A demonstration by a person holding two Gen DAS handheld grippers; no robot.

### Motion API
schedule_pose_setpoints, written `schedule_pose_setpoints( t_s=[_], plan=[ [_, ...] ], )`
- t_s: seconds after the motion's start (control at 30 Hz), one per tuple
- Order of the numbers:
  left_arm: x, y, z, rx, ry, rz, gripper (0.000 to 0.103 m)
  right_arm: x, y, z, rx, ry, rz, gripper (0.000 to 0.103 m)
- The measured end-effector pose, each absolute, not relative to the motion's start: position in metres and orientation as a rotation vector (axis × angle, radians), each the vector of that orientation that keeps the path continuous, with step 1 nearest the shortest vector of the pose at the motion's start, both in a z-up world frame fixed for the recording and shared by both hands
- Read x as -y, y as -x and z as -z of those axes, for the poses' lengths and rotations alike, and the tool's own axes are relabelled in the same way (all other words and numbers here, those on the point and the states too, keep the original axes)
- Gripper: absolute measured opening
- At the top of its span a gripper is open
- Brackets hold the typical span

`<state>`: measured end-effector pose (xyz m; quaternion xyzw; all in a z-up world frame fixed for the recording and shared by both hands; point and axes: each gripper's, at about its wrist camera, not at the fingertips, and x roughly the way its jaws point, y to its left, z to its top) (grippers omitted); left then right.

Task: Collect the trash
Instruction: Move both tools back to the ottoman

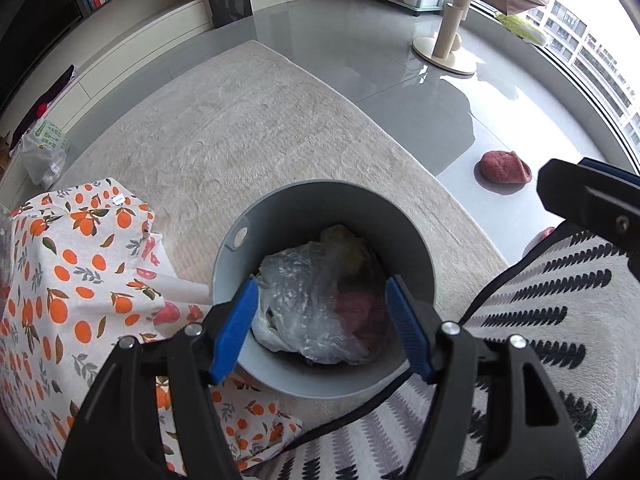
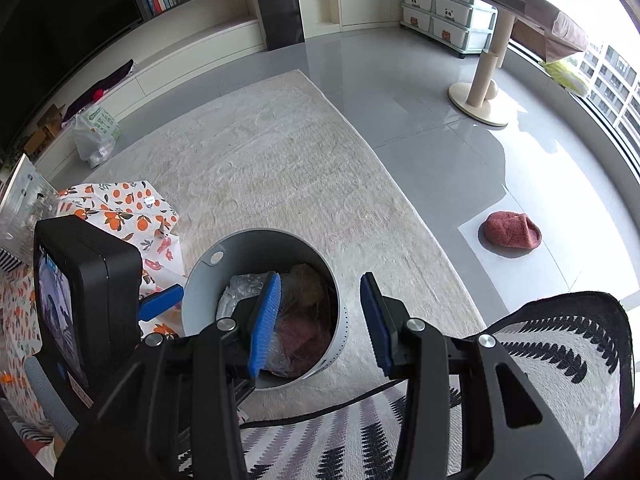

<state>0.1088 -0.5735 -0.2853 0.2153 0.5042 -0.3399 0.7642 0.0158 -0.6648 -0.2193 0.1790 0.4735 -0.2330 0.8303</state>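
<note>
A grey round bin (image 1: pixel 280 216) stands on the beige rug, and it shows in the right wrist view too (image 2: pixel 200 300). Inside lie a crumpled clear plastic bag (image 1: pixel 304 300), a yellowish wrapper (image 1: pixel 352 248) and something dark red (image 1: pixel 360 312). My left gripper (image 1: pixel 320 320) is open and empty, hovering right over the bin's mouth. My right gripper (image 2: pixel 320 320) is open and empty, above the bin's right rim; the bag (image 2: pixel 240 284) shows behind its left finger. The left gripper's body (image 2: pixel 88 292) sits at the left of the right wrist view.
An orange-print cloth (image 1: pixel 80 264) covers something left of the bin. A striped cushion (image 1: pixel 540 320) lies at the right. A pink slipper (image 2: pixel 512 229) rests on the grey floor. A plastic bag (image 2: pixel 96 132) stands by the TV cabinet. A cat tree base (image 2: pixel 478 104) stands far right.
</note>
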Motion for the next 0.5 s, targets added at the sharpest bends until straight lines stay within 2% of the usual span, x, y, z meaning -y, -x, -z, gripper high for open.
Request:
schedule_pose_setpoints(
  t_s=[0.23, 0.5],
  plan=[
    [0.503, -0.128, 0.25, -1.062, -0.425, 0.642, 0.067, 0.616, -0.029, 0.186, -0.98, -0.321, 0.43, 0.04],
    [0.375, -0.147, 0.202, -0.995, -0.398, 0.511, 0.067, 0.505, -0.063, 0.148, -0.96, -0.23, 0.274, 0.04]
  ],
)
